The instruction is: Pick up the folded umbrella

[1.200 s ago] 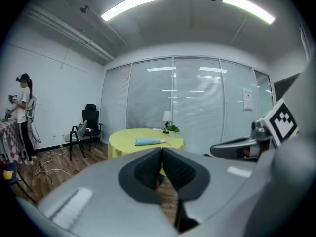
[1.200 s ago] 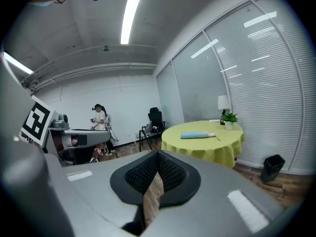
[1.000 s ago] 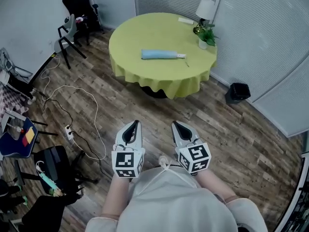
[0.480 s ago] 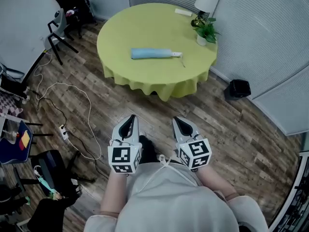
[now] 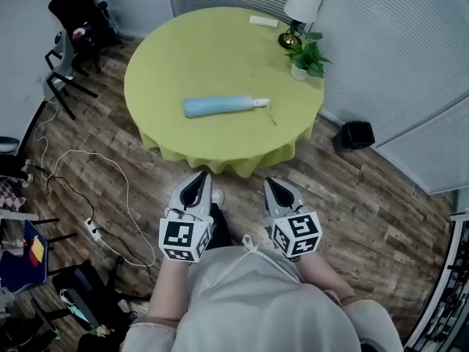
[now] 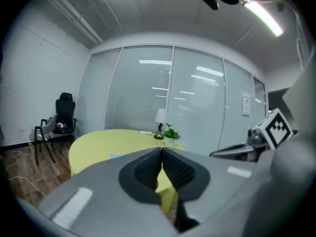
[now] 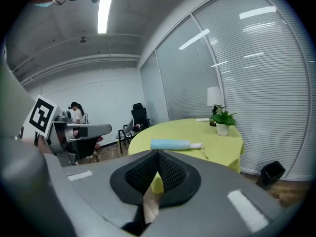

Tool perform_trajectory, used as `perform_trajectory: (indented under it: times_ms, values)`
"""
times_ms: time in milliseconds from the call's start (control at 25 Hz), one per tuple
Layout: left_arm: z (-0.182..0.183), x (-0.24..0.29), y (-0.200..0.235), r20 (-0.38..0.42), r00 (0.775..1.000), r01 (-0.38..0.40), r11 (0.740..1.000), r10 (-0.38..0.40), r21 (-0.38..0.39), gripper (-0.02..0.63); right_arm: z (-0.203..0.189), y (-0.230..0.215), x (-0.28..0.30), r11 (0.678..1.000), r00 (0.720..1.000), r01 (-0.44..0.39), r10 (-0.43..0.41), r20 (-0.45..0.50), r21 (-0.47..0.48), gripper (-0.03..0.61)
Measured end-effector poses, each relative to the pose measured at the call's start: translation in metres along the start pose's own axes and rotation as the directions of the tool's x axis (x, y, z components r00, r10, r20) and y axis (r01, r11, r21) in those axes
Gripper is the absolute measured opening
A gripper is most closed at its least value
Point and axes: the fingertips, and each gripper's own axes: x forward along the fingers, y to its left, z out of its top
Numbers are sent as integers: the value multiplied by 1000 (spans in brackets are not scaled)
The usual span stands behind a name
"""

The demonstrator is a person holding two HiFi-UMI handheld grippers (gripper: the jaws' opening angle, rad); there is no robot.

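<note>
The folded umbrella (image 5: 220,106), light blue with a white handle and strap at its right end, lies across the near half of a round yellow-green table (image 5: 168,57). My left gripper (image 5: 199,178) and right gripper (image 5: 272,185) are side by side just short of the table's near edge, both shut and holding nothing. In the right gripper view the umbrella (image 7: 170,144) lies just above the shut right gripper (image 7: 158,154). In the left gripper view only a blue sliver of the umbrella (image 6: 114,156) shows left of the shut left gripper (image 6: 162,152).
A lamp (image 5: 303,2), a potted plant (image 5: 304,57) and a flat white item (image 5: 264,21) stand at the table's far right. A black bin (image 5: 357,134) sits on the floor to the right. Chairs (image 5: 62,61) and a white cable (image 5: 95,189) are on the left.
The table and umbrella have drawn nearer and lower in the head view. Both grippers have moved forward with the person toward the table edge, still shut.
</note>
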Motion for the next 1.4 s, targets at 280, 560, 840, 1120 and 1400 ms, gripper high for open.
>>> perform_trajectory:
  times_ms: [280, 560, 840, 1120, 1400]
  values:
    - [34, 110, 70, -30, 991, 128, 992, -128, 0, 6, 58, -28, 105, 996, 997, 82, -82, 2, 46, 0]
    - [39, 198, 130, -91, 974, 212, 977, -210, 13, 6, 88, -53, 197, 988, 991, 131, -132, 6, 76, 0]
    - [2, 263, 159, -244, 934, 303, 940, -260, 157, 35, 86, -79, 255, 979, 981, 189, -185, -55, 74, 0]
    - [-57, 306, 155, -540, 763, 568, 769, -356, 295, 213, 72, -92, 284, 972, 972, 212, -200, -122, 99, 0]
    - [-103, 340, 140, -718, 607, 744, 563, -341, 361, 354, 52, -102, 292, 966, 961, 233, -210, -179, 117, 0]
